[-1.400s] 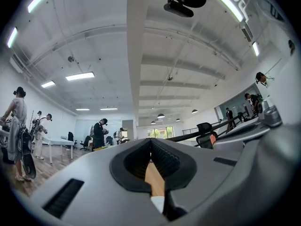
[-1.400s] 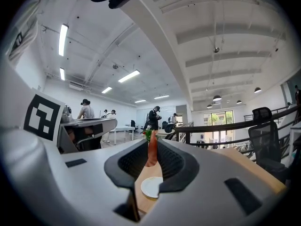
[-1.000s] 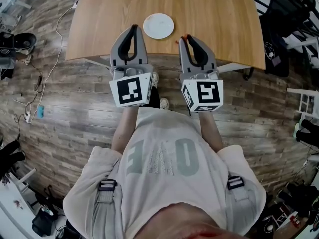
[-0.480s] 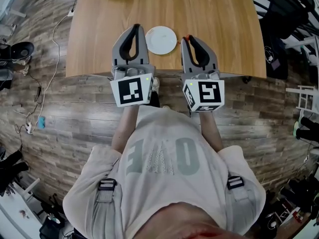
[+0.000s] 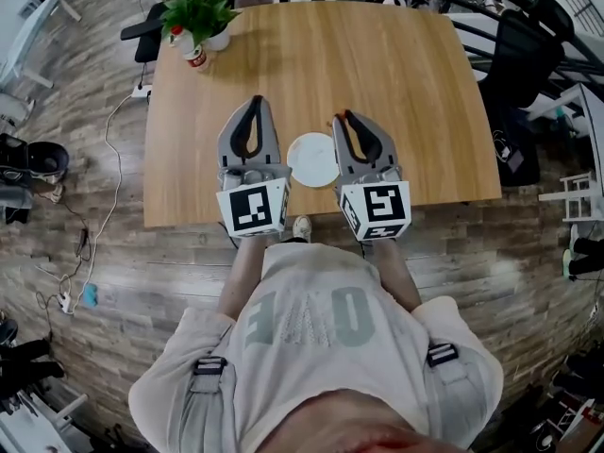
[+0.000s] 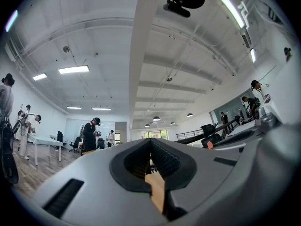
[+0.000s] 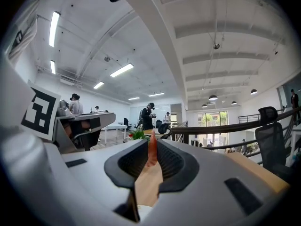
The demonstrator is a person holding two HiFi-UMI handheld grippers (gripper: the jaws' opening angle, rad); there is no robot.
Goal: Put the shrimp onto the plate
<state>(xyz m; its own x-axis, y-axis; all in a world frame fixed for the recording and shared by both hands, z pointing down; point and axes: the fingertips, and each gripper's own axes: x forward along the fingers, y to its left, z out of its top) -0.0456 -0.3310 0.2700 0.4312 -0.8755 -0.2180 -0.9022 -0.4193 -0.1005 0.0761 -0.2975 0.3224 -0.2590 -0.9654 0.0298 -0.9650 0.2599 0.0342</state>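
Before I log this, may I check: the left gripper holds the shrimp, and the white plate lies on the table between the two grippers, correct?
Not the left: the right gripper holds the shrimp, as the right gripper view shows; the left gripper is shut on nothing. The white plate does lie on the table between them.

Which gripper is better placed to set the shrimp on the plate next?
Right. The right gripper pinches the shrimp at its tips, and the plate lies just beside it. The left gripper also flanks the plate, but its jaws are together, with nothing between them.
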